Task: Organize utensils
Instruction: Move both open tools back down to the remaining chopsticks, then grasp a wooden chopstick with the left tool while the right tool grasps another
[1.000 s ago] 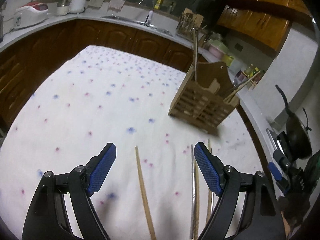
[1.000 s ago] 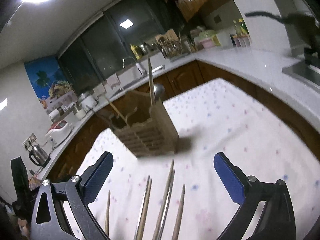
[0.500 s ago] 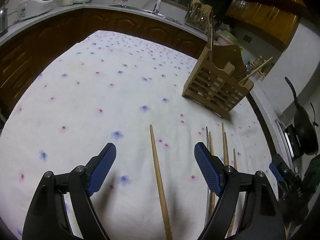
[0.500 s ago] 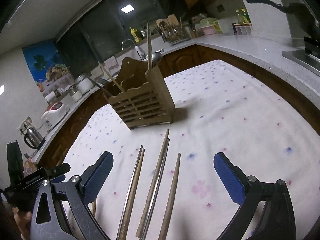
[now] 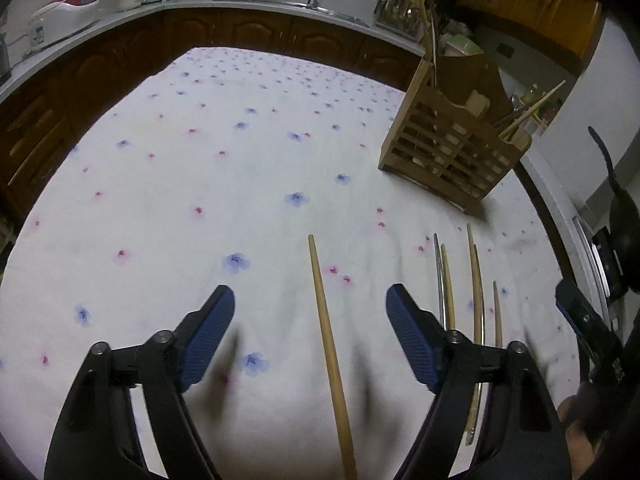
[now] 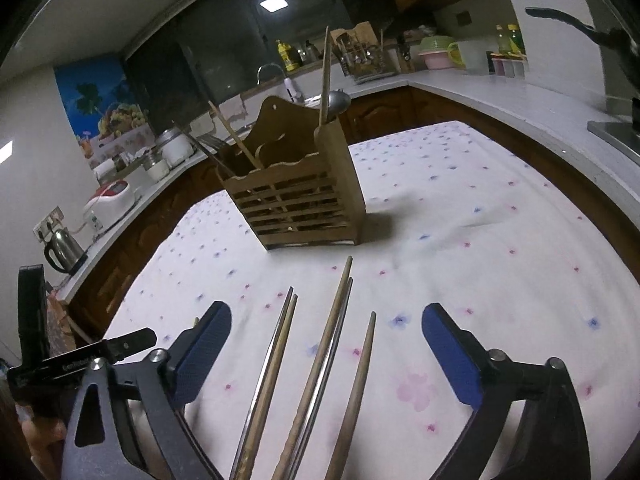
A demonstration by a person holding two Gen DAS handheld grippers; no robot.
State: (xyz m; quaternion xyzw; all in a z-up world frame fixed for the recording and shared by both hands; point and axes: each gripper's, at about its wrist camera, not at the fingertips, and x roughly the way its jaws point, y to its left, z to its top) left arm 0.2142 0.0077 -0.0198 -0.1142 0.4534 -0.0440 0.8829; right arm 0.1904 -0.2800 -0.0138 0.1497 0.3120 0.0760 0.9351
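Note:
A wooden slatted utensil holder (image 5: 452, 148) stands on the flowered tablecloth, with chopsticks and a spoon in it; it also shows in the right wrist view (image 6: 296, 200). My left gripper (image 5: 308, 332) is open low over the cloth, with a single wooden chopstick (image 5: 332, 356) lying between its fingers. Several more chopsticks (image 5: 476, 280), wooden and metal, lie to its right. My right gripper (image 6: 326, 352) is open, with those chopsticks (image 6: 320, 364) lying between its fingers. Neither gripper holds anything.
The table with the white flowered tablecloth (image 5: 200, 168) is ringed by dark wooden cabinets and a pale counter (image 6: 500, 96). A rice cooker (image 5: 64, 8), a kettle (image 6: 64, 246), a sink tap (image 6: 288, 84) and a dish rack (image 5: 400, 16) stand on the counter. A black pan (image 5: 620, 216) sits at the right.
Both grippers have come down and pulled back toward the chopsticks, which now lie between their fingers. The holder looks farther away. Both stay open.

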